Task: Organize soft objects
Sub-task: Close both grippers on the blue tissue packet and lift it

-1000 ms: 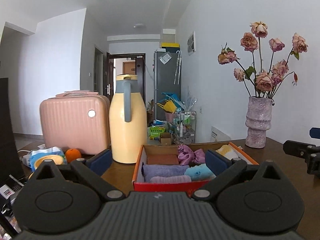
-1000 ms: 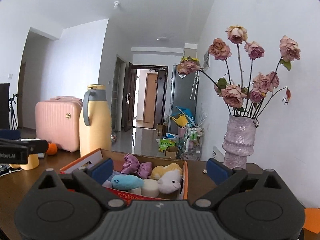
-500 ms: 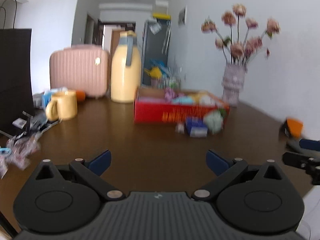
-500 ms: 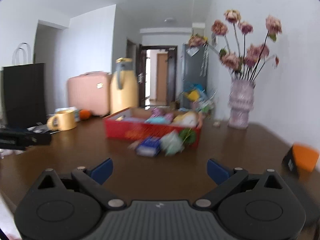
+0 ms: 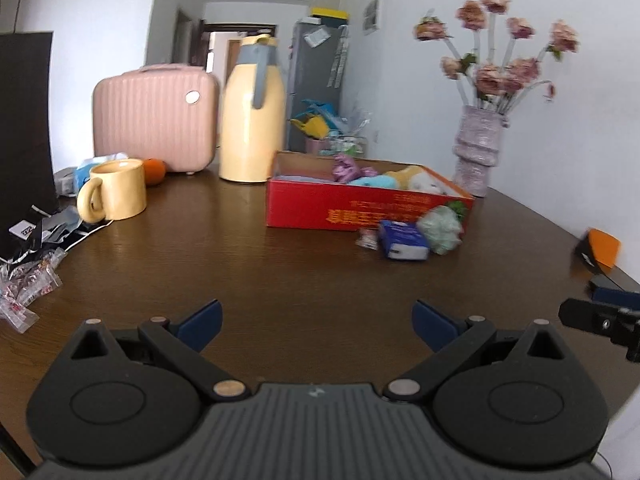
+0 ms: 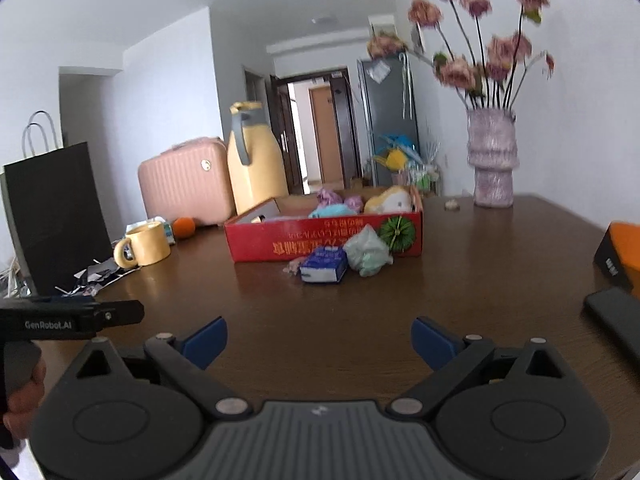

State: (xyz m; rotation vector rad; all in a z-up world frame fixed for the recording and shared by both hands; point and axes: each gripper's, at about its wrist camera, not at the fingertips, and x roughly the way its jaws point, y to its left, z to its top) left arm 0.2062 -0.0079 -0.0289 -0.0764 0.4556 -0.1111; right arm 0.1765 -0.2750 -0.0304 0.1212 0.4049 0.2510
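Observation:
A red cardboard box [image 5: 320,208] [image 6: 280,240] sits mid-table and holds soft items: a purple one [image 6: 330,197], a light blue one [image 6: 332,211] and a yellow-white plush [image 6: 390,200]. In front of the box lie a pale green soft bundle [image 5: 442,226] [image 6: 366,252], a blue tissue pack [image 5: 402,240] [image 6: 324,266] and a small pink item [image 5: 367,238]. My left gripper [image 5: 316,320] is open and empty, low over the near table. My right gripper [image 6: 318,338] is open and empty, also well short of the box.
A yellow mug [image 5: 116,194], an orange [image 5: 154,170], a pink case [image 5: 156,116] and a yellow thermos [image 5: 252,108] stand at the back left. A vase of roses [image 6: 492,160] stands back right. Wrappers [image 5: 24,284], a black bag [image 6: 52,208], an orange-black box [image 6: 620,248].
Both grippers have pulled back from over the box to the near side of the table. The box now sits far ahead, and the items in front of it have come into view.

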